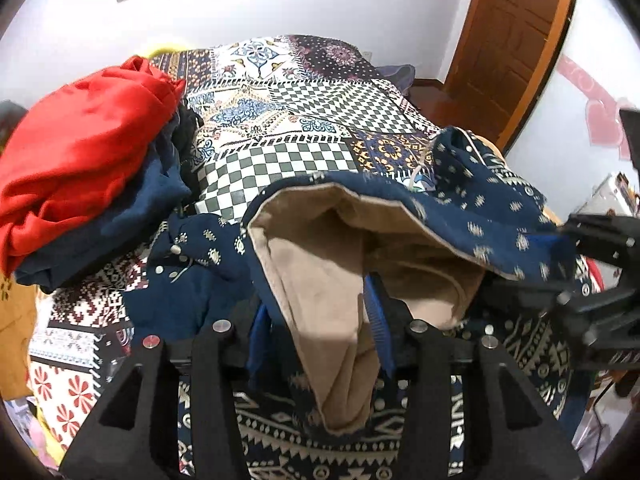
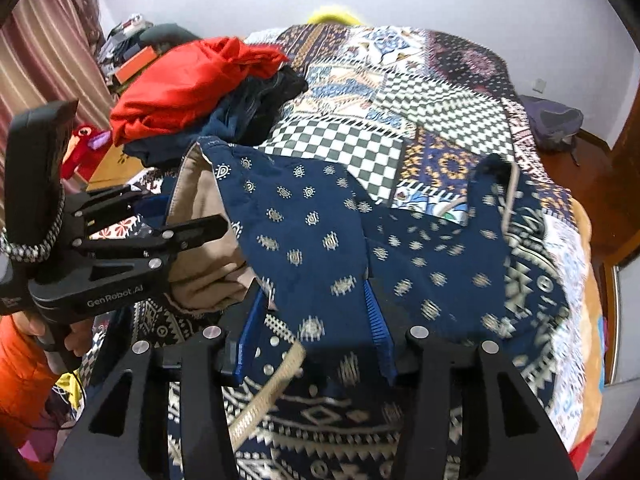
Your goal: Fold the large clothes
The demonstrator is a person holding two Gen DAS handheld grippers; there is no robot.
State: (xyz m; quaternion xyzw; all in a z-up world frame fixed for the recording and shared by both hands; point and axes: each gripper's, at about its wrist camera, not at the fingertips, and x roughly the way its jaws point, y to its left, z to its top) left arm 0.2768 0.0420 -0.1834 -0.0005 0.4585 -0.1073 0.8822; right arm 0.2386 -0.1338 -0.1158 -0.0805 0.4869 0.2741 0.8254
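Nearest my left-wrist lens hangs the beige lining of the navy printed garment (image 1: 472, 216), draped straight down between the blue pads of my left gripper (image 1: 320, 316). The fingers stand apart with cloth lying between and over them; I cannot tell whether they actually pinch it. The garment's outer face, navy with small cream motifs, arches over the lining and runs toward the right edge of that view, where my right gripper (image 1: 560, 240) meets its hem.

From the right wrist, my right gripper (image 2: 316, 320) has its blue pads spread wide, the navy cloth (image 2: 312, 240) lying across and between them; whether it is gripped I cannot tell. The left gripper (image 2: 168, 220) shows at the left of this view, its fingers parted around the folded-back edge where the beige lining shows.

The garment lies on the near part of the bed (image 2: 460, 92), over its patchwork cover of checks and floral panels, reaching down past the near edge toward me. At the bed's left edge sits a heap of other clothes: a red piece (image 1: 84, 136) on top, dark blue ones (image 1: 132, 208) under it. A brown wooden door (image 1: 516, 44) stands beyond the bed's far right corner. A striped curtain (image 2: 44, 56) hangs off to the left.
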